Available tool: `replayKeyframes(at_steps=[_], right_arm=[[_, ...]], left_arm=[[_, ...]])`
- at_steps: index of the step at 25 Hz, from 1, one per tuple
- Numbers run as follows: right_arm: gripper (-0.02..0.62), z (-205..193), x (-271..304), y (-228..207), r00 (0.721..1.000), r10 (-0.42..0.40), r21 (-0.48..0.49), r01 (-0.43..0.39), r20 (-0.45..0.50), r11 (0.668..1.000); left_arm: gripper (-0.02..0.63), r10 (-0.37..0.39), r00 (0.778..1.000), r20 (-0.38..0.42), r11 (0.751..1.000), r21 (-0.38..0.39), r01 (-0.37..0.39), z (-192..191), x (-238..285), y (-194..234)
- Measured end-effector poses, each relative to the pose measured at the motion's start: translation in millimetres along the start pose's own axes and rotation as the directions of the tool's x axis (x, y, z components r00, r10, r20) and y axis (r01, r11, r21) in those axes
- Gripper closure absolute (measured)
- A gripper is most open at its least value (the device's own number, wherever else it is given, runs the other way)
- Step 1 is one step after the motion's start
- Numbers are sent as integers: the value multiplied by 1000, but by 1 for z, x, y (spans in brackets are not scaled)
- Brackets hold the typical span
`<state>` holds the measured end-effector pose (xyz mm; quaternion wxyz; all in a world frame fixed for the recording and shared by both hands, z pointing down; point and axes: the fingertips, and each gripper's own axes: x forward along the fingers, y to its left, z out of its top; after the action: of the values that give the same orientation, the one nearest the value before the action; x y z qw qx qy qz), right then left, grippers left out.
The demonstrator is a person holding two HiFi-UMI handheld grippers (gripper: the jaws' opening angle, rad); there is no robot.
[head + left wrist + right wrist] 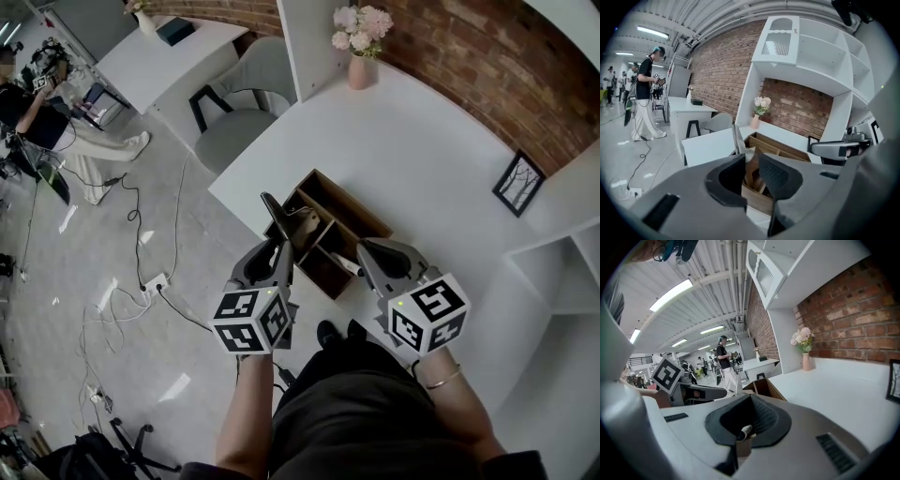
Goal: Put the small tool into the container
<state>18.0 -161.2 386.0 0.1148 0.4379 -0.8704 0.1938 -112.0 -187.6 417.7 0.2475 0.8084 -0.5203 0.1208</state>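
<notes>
A wooden divided container [349, 214] sits at the near edge of the white table [422, 159]. The small tool [292, 223], with a dark metal blade and a pale wooden handle, stands tilted over the container's left compartments. My left gripper [279, 255] is shut on its handle. In the left gripper view the handle [752, 169] shows between the jaws, with the blade [738, 139] rising past them. My right gripper [373, 259] hangs at the container's near right corner, shut and holding nothing. A white pen [744, 431] with a dark tip lies in the compartment just beyond it.
A pink vase of flowers [360, 56] stands at the table's far end and a small framed picture [517, 183] at the right by white shelves. A grey chair [234, 122] and floor cables lie left of the table. People stand far off [646, 93].
</notes>
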Motion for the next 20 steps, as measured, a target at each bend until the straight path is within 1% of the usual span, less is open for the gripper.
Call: replayKeyframes(at_steps=[4,10,12,20], right_arm=[[591,4,-5,3,1000,4,-14,-4,17,1000],[591,6,-10,3,1000,-4,-38,5,30,999],[591,7,-12,2,999,-12,-37,14,35,999],[591,6,-17,4,999,-22,-36,23,38,999]], left_arm=[[534,-10,1000,17,999,34,10,4,-10,-15],[539,-24,999,34,999,48,22,8,-18,-26],[555,-22,999,39,998,55,20,8,-21,-27],[571,-21,999,49,999,43,19,6,-32,-28]])
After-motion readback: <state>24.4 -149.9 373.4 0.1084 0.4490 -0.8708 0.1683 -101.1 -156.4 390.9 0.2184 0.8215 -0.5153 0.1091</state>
